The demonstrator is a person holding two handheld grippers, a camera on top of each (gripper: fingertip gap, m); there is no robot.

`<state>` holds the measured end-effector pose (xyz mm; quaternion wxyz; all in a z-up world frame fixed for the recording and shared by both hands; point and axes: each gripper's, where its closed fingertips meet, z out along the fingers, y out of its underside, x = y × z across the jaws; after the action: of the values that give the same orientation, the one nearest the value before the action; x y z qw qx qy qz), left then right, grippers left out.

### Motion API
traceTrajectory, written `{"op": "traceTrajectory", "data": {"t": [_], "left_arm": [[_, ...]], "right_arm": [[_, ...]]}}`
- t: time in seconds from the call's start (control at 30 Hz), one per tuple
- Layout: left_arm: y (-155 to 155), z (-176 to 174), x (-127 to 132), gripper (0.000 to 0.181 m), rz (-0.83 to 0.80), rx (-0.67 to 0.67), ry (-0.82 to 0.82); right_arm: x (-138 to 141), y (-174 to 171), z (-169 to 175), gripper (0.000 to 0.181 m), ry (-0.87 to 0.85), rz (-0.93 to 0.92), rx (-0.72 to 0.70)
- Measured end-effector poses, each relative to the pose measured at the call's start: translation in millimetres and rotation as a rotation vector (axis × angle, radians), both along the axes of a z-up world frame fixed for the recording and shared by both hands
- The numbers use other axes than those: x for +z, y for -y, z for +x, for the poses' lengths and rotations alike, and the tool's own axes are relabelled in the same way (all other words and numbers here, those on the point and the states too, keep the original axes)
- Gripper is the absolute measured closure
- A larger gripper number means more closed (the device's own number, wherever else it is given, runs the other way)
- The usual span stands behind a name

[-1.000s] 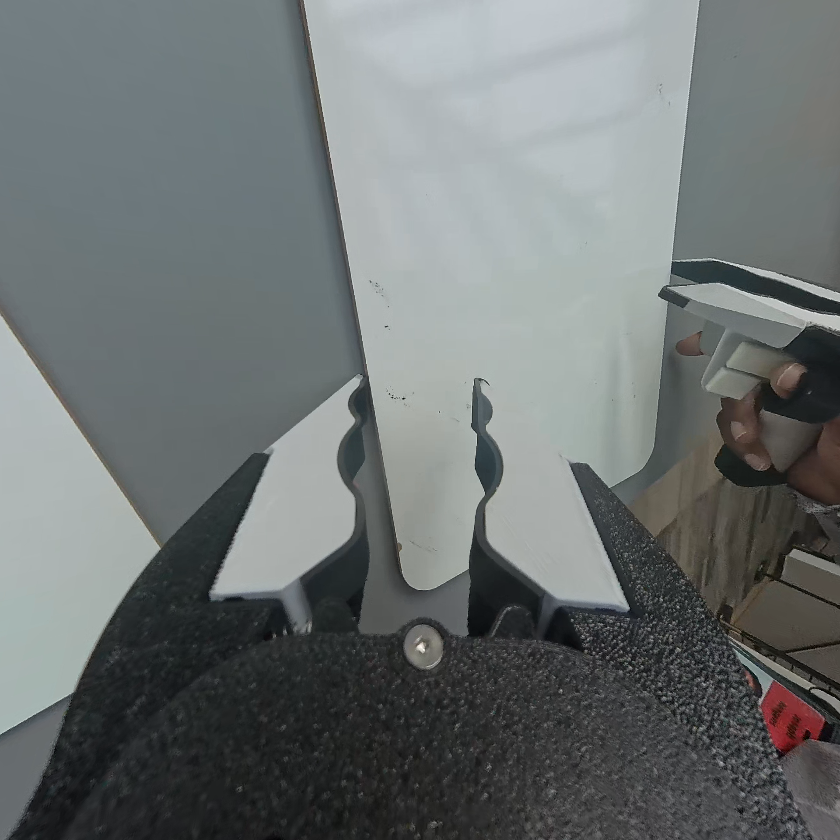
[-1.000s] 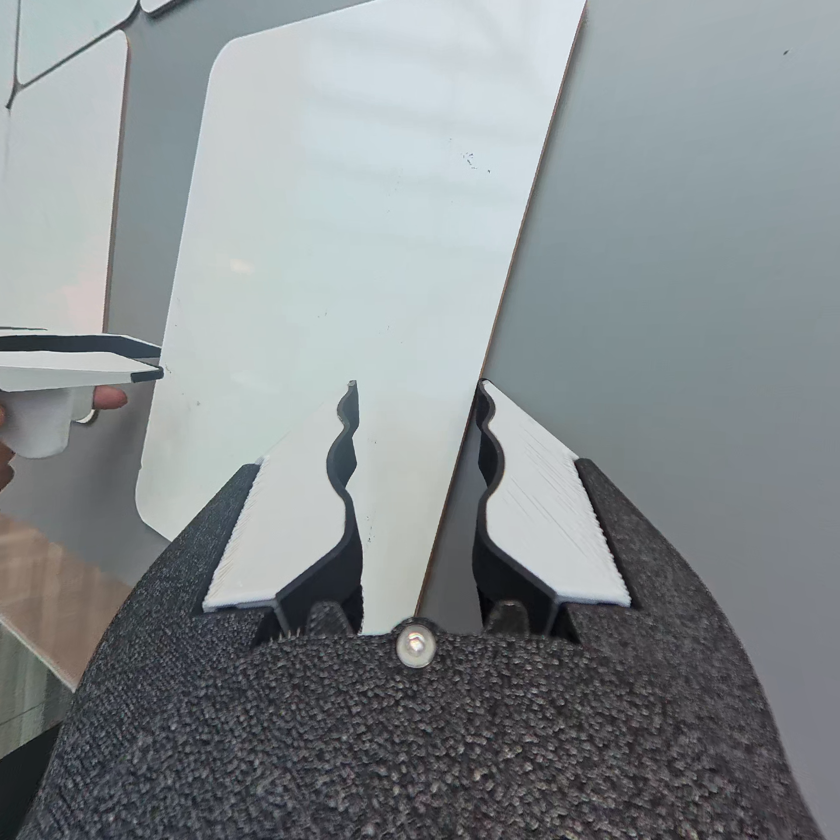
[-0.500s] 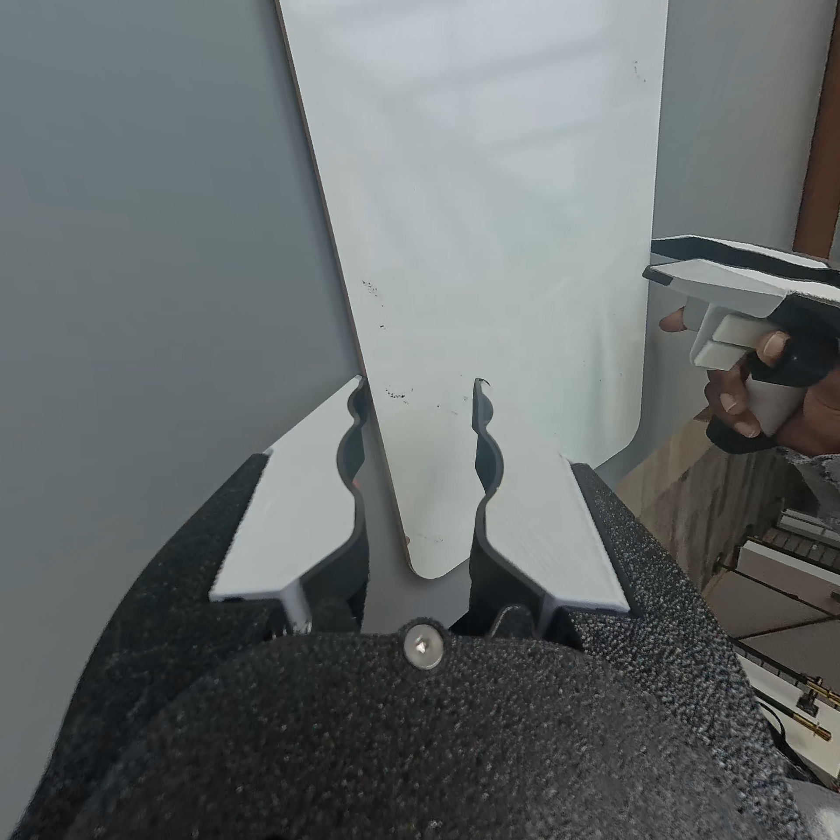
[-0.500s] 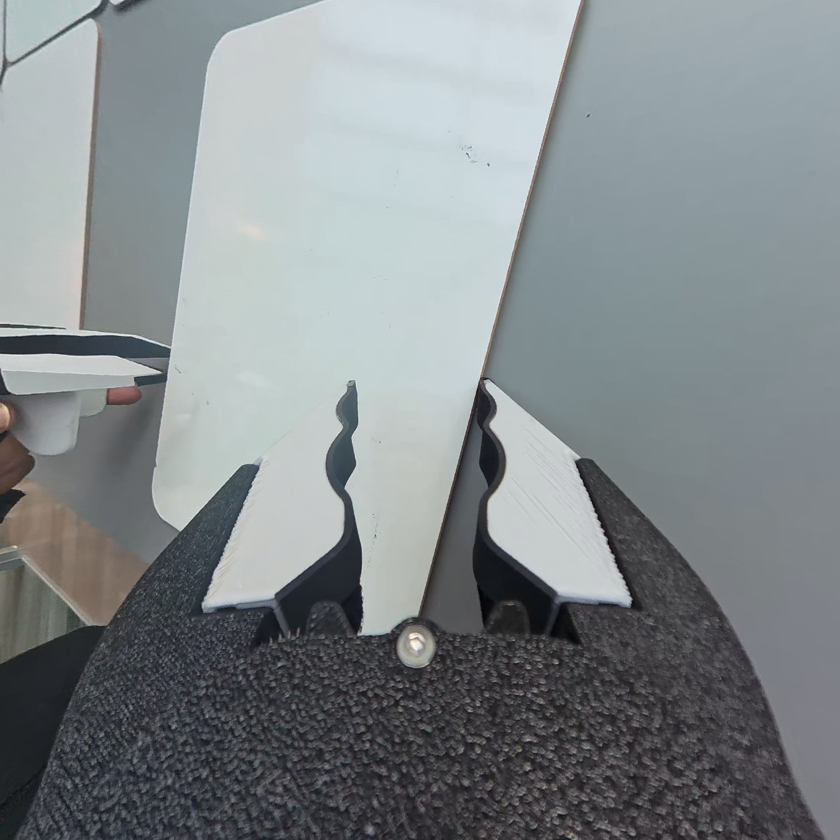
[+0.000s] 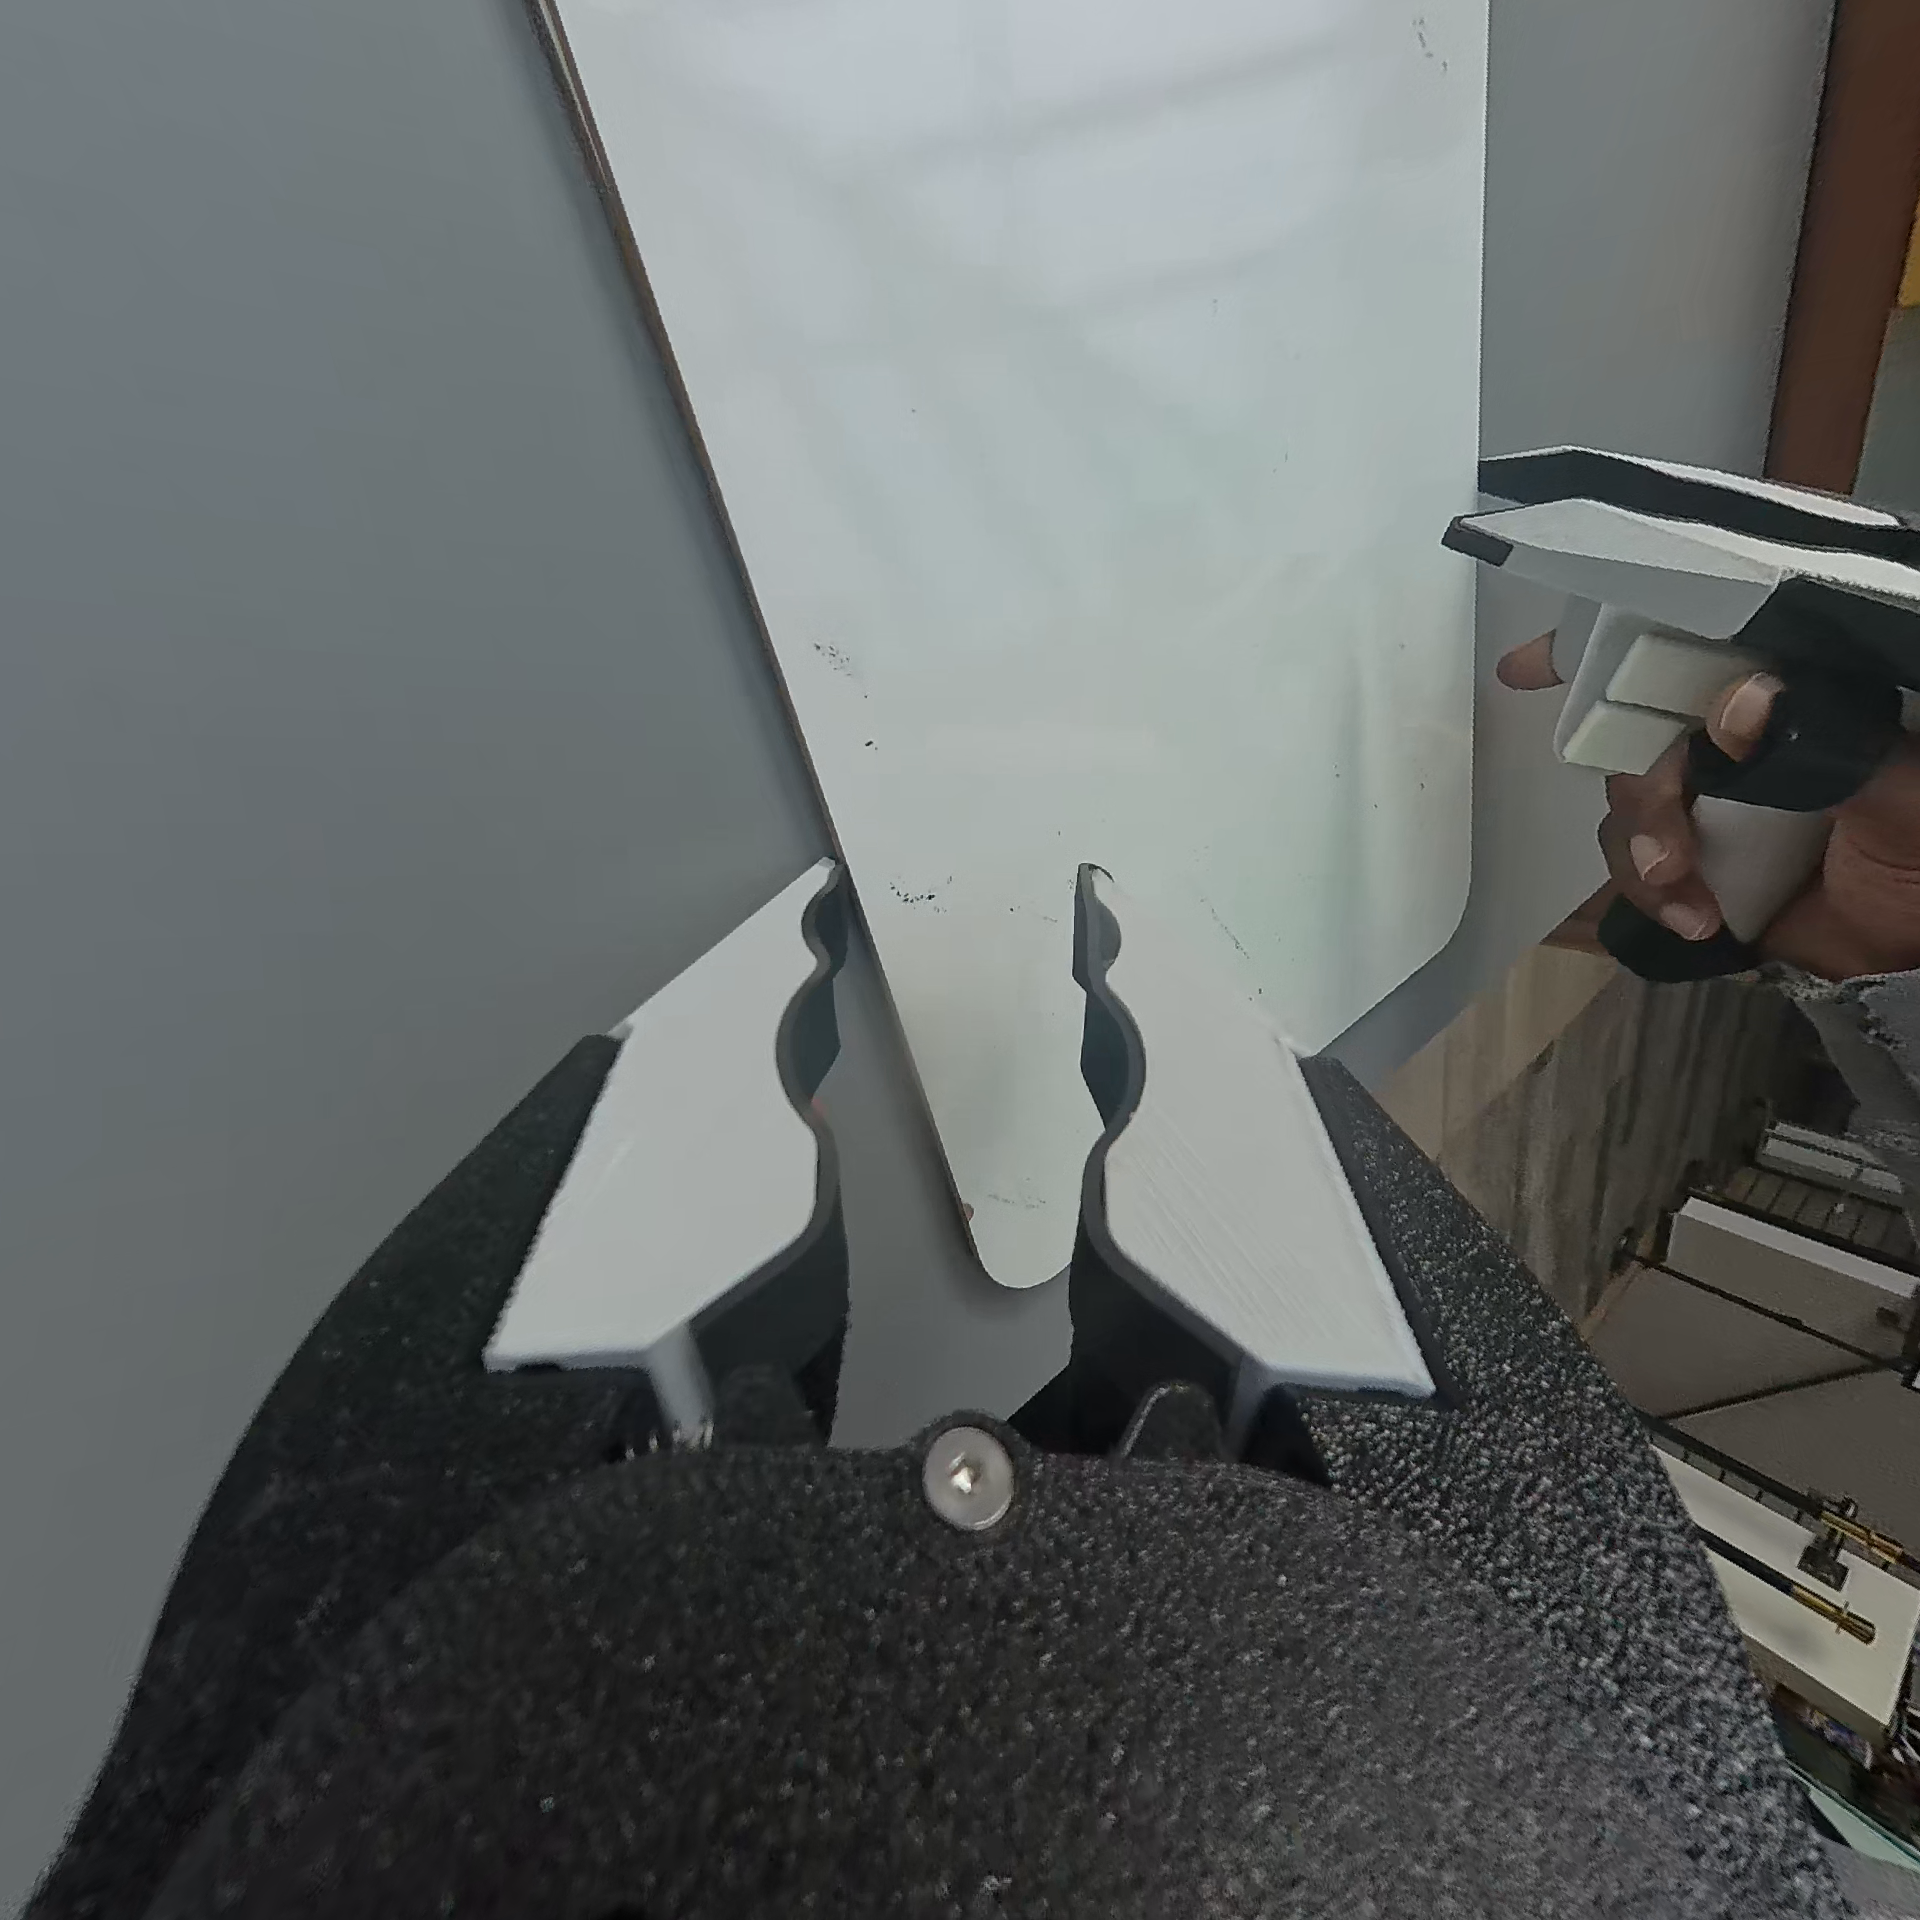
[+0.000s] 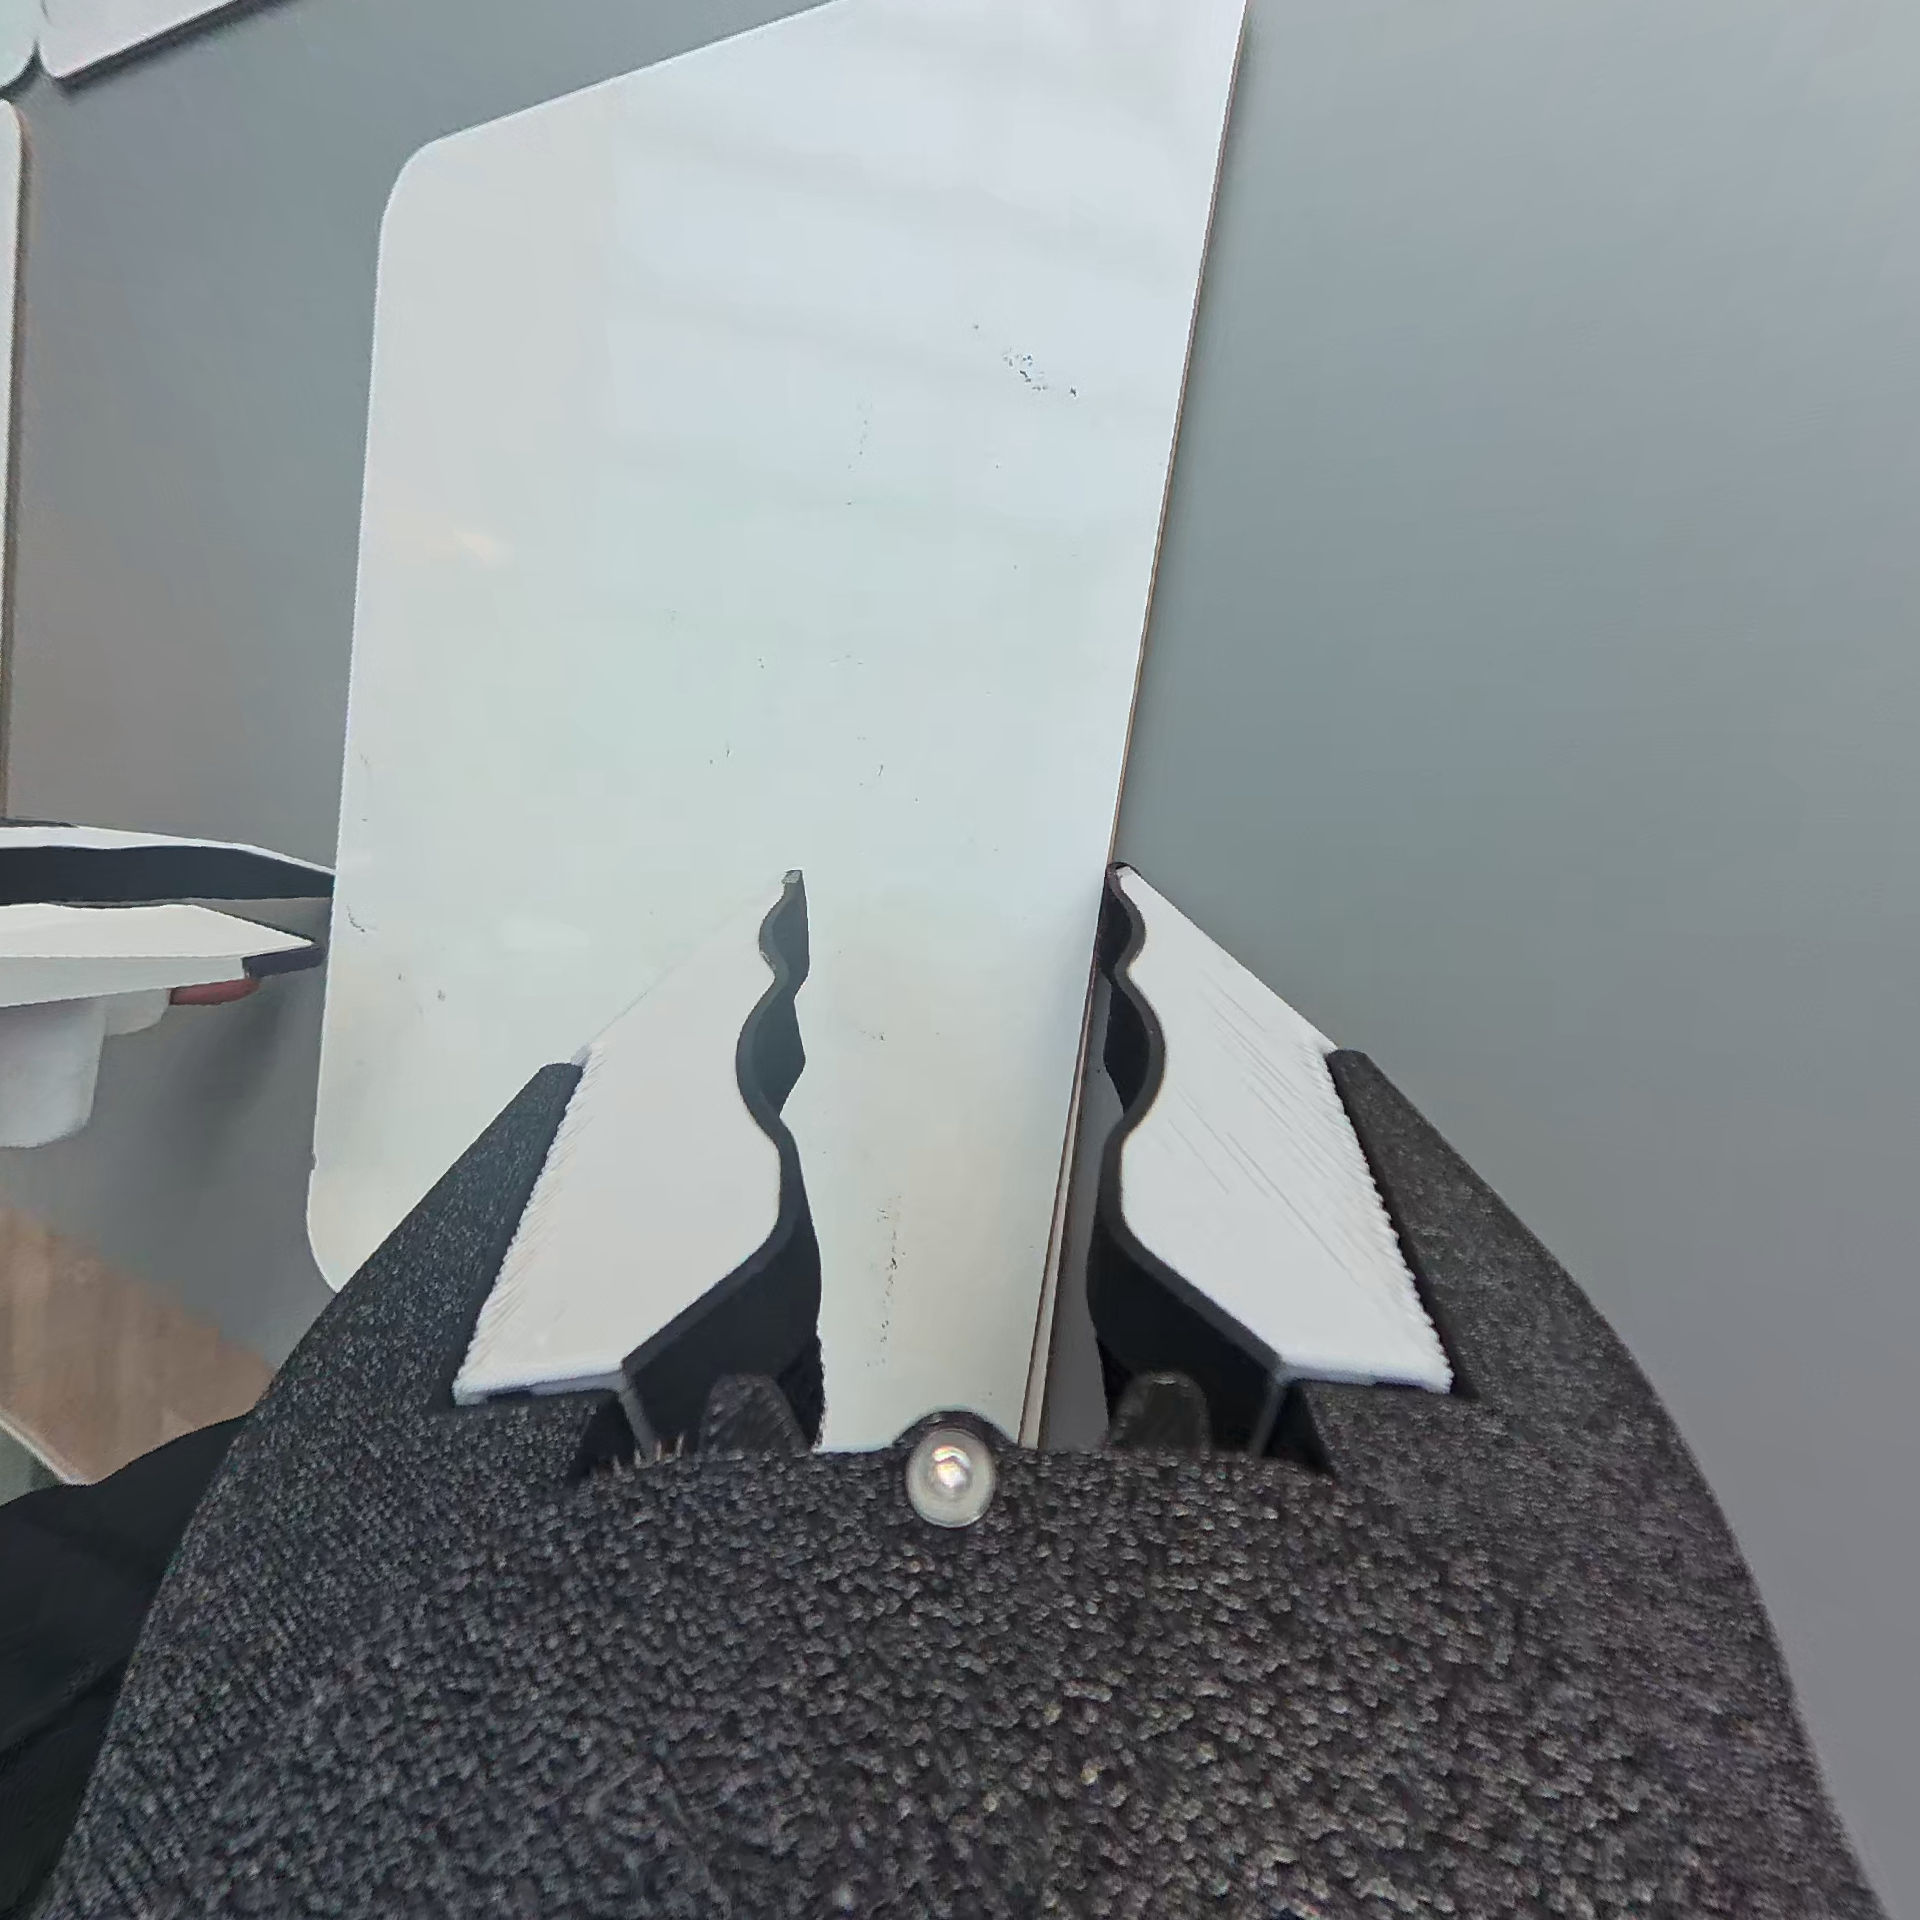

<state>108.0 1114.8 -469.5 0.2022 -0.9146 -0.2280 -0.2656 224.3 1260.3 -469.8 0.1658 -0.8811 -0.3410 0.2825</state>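
The left gripper (image 5: 956, 873) fills the lower half of its view with jaws spread and nothing between them; a rounded corner of the white panel (image 5: 1091, 468) shows through the gap, seemingly beyond the fingers rather than touched, though contact cannot be told for sure. The right gripper (image 6: 951, 878) is likewise released and empty, its gap framing the panel's (image 6: 769, 582) brown-edged right side; the same gripper (image 5: 1621, 561) appears at the right edge of the left view, gripped by a hand (image 5: 1766, 831) on its trigger, its tip just beside the panel's edge. The two seem held level, one at each side of the panel, probably to bracket it. The panel lies flat against a grey wall (image 5: 312, 520); further white panels (image 6: 125, 31) show at upper left; wood-toned flooring (image 5: 1538, 1049) and a brown frame (image 5: 1808, 208) lie at right.
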Motion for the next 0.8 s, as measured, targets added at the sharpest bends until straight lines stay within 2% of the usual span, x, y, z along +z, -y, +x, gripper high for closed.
{"op": "traceTrajectory", "data": {"t": [0.8], "left_arm": [[9.9,-0.2,0.9,0.139,0.021,0.024,0.031]], "right_arm": [[-0.7,0.7,-9.6,0.128,-0.002,0.023,0.053]]}}
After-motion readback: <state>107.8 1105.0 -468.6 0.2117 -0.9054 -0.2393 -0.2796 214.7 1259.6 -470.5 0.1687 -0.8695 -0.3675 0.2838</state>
